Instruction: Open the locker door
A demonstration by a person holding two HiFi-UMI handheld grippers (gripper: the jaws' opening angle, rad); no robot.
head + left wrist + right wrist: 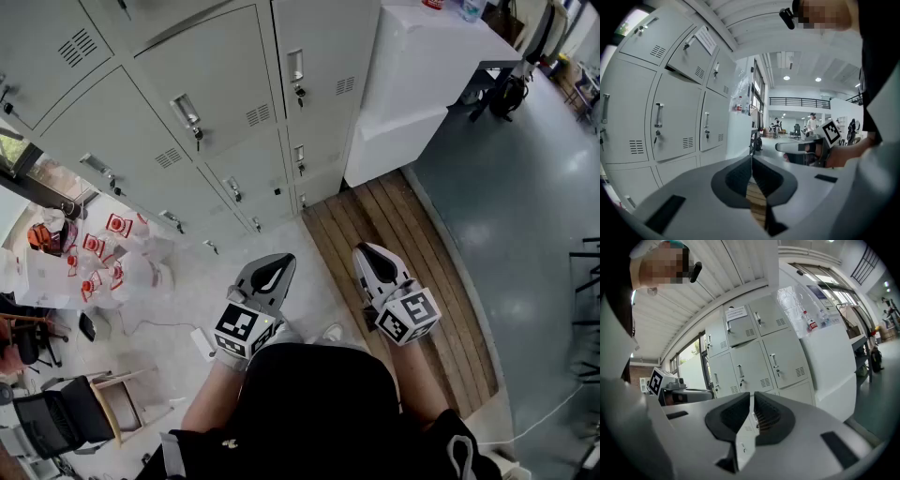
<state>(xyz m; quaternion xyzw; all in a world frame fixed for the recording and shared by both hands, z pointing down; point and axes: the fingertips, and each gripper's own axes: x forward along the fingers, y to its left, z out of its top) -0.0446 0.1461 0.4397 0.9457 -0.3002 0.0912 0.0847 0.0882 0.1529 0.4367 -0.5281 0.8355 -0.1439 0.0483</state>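
Grey lockers [225, 112] far, untouched | step: approach | left gripper [274, 270], right gripper [373, 260] narrow, empty | next: reach a handle [185, 111]

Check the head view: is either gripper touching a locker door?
No, the left gripper and right gripper hover over the floor, apart from the lockers.

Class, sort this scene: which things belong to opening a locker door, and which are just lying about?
Belongs to the job: lockers, door handles, left gripper, right gripper.
Lying about: white counter, bottles, red-and-white packets, wooden chair.
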